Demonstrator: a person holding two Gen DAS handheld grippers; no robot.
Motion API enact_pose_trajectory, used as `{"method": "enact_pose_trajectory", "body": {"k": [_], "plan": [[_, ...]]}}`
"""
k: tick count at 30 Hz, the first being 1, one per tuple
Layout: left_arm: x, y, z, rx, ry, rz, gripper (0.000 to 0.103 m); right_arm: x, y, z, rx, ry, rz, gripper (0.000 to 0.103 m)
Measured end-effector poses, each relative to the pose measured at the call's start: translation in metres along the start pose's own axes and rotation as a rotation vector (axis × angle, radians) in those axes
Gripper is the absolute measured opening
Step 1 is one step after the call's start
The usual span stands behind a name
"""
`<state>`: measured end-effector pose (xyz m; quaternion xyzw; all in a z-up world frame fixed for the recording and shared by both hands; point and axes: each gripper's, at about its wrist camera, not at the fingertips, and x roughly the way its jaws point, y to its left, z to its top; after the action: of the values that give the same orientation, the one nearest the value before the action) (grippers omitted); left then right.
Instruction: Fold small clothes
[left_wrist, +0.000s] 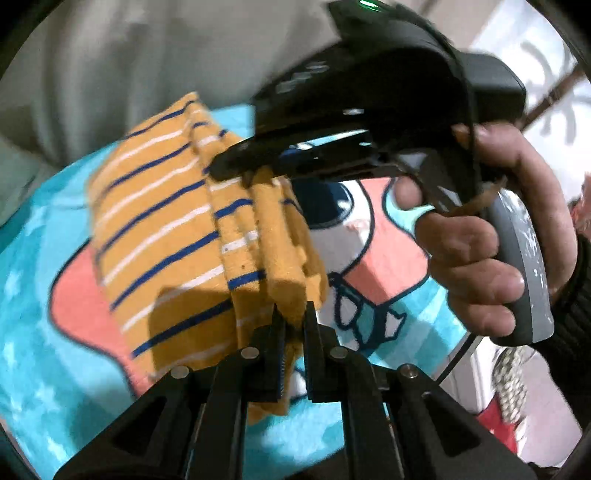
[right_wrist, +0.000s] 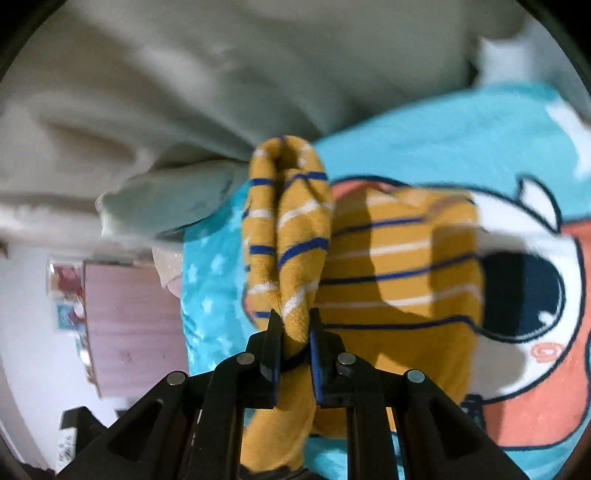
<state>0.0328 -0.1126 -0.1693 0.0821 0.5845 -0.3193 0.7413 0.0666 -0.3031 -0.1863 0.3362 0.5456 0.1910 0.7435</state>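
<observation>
A small mustard-yellow garment (left_wrist: 159, 236) with blue and white stripes is folded into several layers and held up over a turquoise cartoon blanket (left_wrist: 44, 314). My left gripper (left_wrist: 293, 314) is shut on the garment's near folded edge. In the left wrist view my right gripper (left_wrist: 240, 173) reaches in from the right, held by a hand (left_wrist: 480, 251), and clamps the far edge. In the right wrist view my right gripper (right_wrist: 293, 325) is shut on a bunched fold of the garment (right_wrist: 399, 266), which hangs over the blanket (right_wrist: 424, 133).
A grey-green sheet or pillow (right_wrist: 166, 92) lies behind the blanket. A pinkish wooden cabinet (right_wrist: 125, 321) stands beyond the bed's edge at the left of the right wrist view. A window or wall (left_wrist: 546, 74) shows at the top right of the left wrist view.
</observation>
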Motion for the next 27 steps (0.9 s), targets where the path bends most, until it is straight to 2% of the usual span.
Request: {"method": "enact_pose_trajectory", "body": {"k": [2, 3, 7, 9, 11, 12, 13, 14, 15, 16, 17, 18, 20, 24, 25, 26, 27], "plan": [[0.020, -0.003, 0.000, -0.010, 0.057, 0.015, 0.007, 0.005, -0.023, 0.001, 0.045, 0.008, -0.025, 0.013], [0.019, -0.003, 0.000, -0.018, 0.055, 0.006, 0.007, 0.007, -0.029, 0.001, 0.073, 0.010, -0.021, 0.013], [0.008, -0.009, 0.000, -0.019, 0.032, -0.024, 0.008, -0.012, -0.019, -0.012, 0.040, -0.038, 0.013, 0.012], [0.022, -0.011, 0.003, -0.037, 0.081, -0.018, 0.009, -0.007, -0.017, -0.019, 0.029, -0.042, 0.001, 0.012], [0.039, -0.005, 0.001, -0.077, 0.163, -0.041, 0.012, 0.012, -0.034, -0.017, 0.028, -0.013, -0.081, 0.013], [0.040, 0.001, -0.002, -0.105, 0.187, -0.055, 0.013, 0.017, -0.046, -0.015, 0.041, 0.017, -0.125, 0.018], [0.035, 0.004, -0.005, -0.111, 0.186, -0.061, 0.014, 0.027, -0.065, -0.014, 0.113, 0.061, -0.156, 0.021], [0.022, 0.008, -0.010, -0.107, 0.165, -0.079, 0.018, 0.023, -0.067, -0.016, 0.139, 0.048, -0.152, 0.021], [0.007, 0.013, -0.015, -0.109, 0.131, -0.100, 0.031, 0.015, -0.060, -0.019, 0.123, 0.019, -0.148, 0.026], [-0.002, 0.017, -0.019, -0.115, 0.109, -0.105, 0.047, 0.001, -0.044, -0.023, 0.065, -0.017, -0.166, 0.048], [-0.018, 0.024, -0.025, -0.133, 0.068, -0.098, 0.052, -0.007, -0.034, -0.025, 0.040, -0.040, -0.188, 0.059], [-0.033, 0.034, -0.032, -0.162, 0.020, -0.094, 0.055, -0.014, -0.026, -0.028, 0.025, -0.064, -0.198, 0.066], [-0.043, 0.049, -0.037, -0.216, -0.004, -0.081, 0.057, -0.017, -0.009, -0.035, -0.014, -0.053, -0.152, 0.066], [-0.025, 0.081, -0.045, -0.342, 0.037, 0.010, 0.057, 0.010, -0.003, -0.043, -0.046, -0.013, -0.213, 0.066], [-0.015, 0.088, -0.046, -0.375, 0.053, 0.024, 0.057, 0.028, -0.001, -0.044, -0.037, 0.005, -0.235, 0.062], [-0.007, 0.094, -0.049, -0.400, 0.074, 0.020, 0.057, 0.043, -0.003, -0.044, -0.039, 0.028, -0.295, 0.056], [-0.005, 0.095, -0.049, -0.403, 0.082, 0.015, 0.057, 0.052, -0.006, -0.044, -0.043, 0.038, -0.368, 0.032]]}}
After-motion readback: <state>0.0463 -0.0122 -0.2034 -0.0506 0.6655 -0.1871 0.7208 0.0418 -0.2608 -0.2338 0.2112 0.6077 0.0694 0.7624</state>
